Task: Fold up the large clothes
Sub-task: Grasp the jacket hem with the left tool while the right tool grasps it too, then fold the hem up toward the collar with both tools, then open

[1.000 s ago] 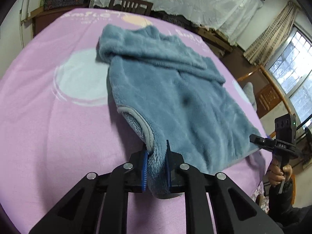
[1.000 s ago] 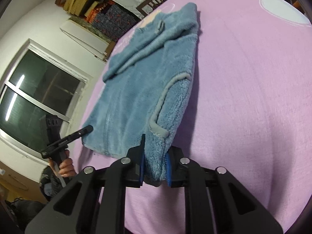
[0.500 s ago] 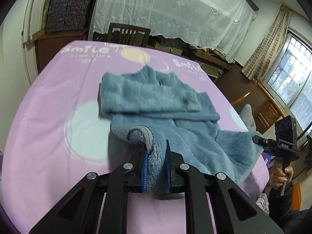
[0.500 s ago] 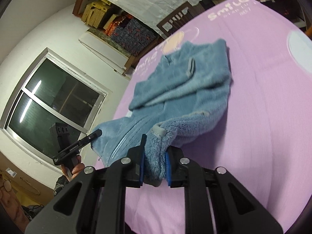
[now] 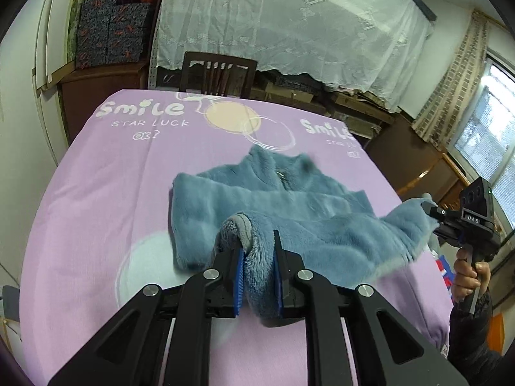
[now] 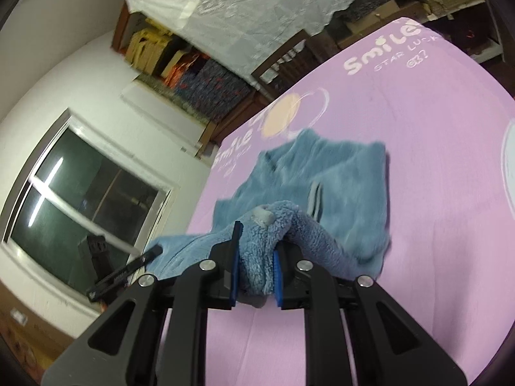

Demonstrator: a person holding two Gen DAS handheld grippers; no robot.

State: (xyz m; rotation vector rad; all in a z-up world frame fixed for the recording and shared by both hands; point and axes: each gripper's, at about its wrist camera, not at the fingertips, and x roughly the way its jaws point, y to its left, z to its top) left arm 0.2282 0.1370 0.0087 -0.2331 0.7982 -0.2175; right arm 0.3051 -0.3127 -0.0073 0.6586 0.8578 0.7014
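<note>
Gripping blue fleece jacket (image 5: pixel 289 212) hem corner, left gripper (image 5: pixel 257 276) clamped on it | right gripper (image 6: pixel 256 268) clamped on other hem corner | hem raised, collar end lying on purple sheet (image 5: pixel 96 193) | chair (image 5: pixel 219 74) beyond

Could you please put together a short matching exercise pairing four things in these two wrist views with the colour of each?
Things:
1. fleece jacket
2. bed sheet
3. wooden chair
4. lace cloth

Colours:
A. white
B. lilac pink
C. dusty blue
D. dark brown

Pairs: 1-C, 2-B, 3-D, 4-A

The left gripper and the right gripper each have their jaws clamped on a bunch of the jacket's hem.
</note>
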